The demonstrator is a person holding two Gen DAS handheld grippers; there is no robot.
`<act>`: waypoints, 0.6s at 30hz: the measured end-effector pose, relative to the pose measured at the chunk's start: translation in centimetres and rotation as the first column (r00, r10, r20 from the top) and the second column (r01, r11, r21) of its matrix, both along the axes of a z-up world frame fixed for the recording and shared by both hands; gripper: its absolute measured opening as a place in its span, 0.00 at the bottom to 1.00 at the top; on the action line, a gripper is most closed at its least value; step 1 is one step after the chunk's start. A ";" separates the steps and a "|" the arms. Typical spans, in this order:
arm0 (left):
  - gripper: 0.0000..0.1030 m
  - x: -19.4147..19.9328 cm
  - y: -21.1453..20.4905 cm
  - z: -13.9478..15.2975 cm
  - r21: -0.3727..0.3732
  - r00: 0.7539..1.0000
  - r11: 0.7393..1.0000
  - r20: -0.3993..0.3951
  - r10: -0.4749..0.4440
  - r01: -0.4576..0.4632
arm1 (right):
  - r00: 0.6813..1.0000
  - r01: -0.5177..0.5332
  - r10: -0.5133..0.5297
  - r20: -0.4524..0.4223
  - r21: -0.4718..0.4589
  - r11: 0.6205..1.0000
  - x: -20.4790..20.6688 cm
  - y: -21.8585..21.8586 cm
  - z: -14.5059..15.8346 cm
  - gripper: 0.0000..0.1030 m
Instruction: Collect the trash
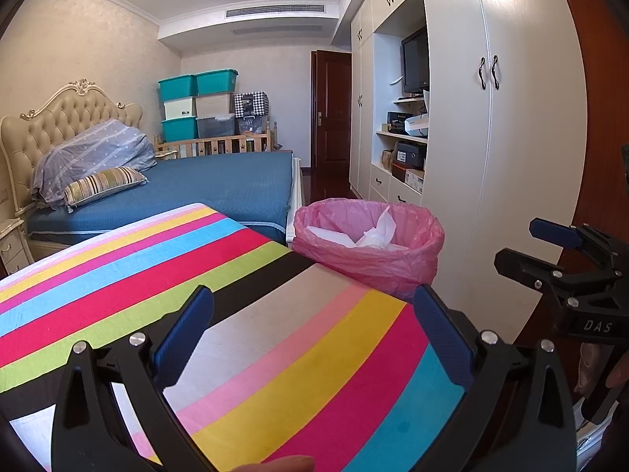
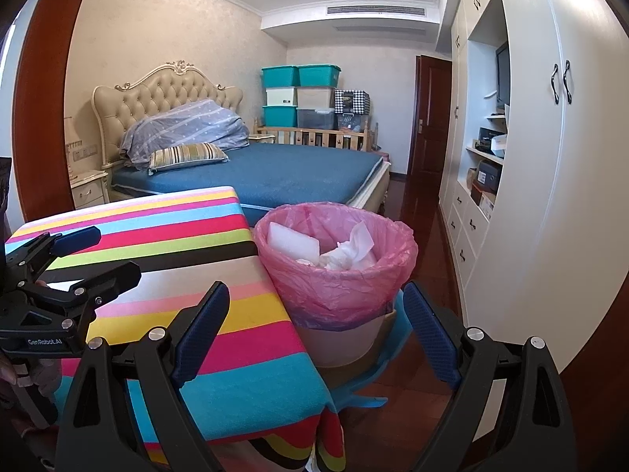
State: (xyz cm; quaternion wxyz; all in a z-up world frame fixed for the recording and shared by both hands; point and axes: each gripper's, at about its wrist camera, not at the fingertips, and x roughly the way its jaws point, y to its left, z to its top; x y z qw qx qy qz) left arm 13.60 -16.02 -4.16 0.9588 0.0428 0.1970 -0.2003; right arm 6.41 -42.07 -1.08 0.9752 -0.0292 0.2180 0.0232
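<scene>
Pink plastic lines the round waste bin [image 2: 334, 275], which stands on the dark wooden floor [image 2: 416, 275] just beside the far corner of the table draped in a rainbow-striped cloth [image 1: 196, 275]. Inside the pink-lined bin we see crumpled white tissue [image 2: 354, 251] and a flat white foam-like slab [image 2: 293, 246] leaning against the liner, so some trash already sits where it belongs. We hold our left gripper [image 1: 314, 338] low over the striped cloth, its blue-padded fingers [image 1: 184, 338] spread wide with nothing between them. Our right gripper [image 2: 314, 334] hangs past the table's edge, facing the bin, and its fingers [image 2: 430, 334] are likewise spread wide and empty. Across the stretch of striped cloth that both views show, we find no loose scrap left: no paper, no wrapper, only the bare stripes. We judge the collecting to be at or near its end, with whatever lay on this table already dropped in the bin. What we cannot vouch for is the nearest strip of tabletop hidden under our own grippers, or the floor behind the table. If anything is left, it lies out of these views, and the next move would be to look round for it.
</scene>
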 end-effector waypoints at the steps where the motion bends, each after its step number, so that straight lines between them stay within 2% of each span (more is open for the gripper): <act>1: 0.95 0.0 0.0 0.0 -0.002 1.000 1.000 0.001 0.000 0.000 | 1.000 -0.002 0.002 -0.001 -0.001 1.000 0.0 0.1 0.0 0.82; 18: 0.95 0.0 0.0 -0.1 -0.007 1.000 1.000 0.002 0.001 -0.001 | 1.000 -0.011 0.011 0.001 -0.002 1.000 0.0 0.3 -0.1 0.82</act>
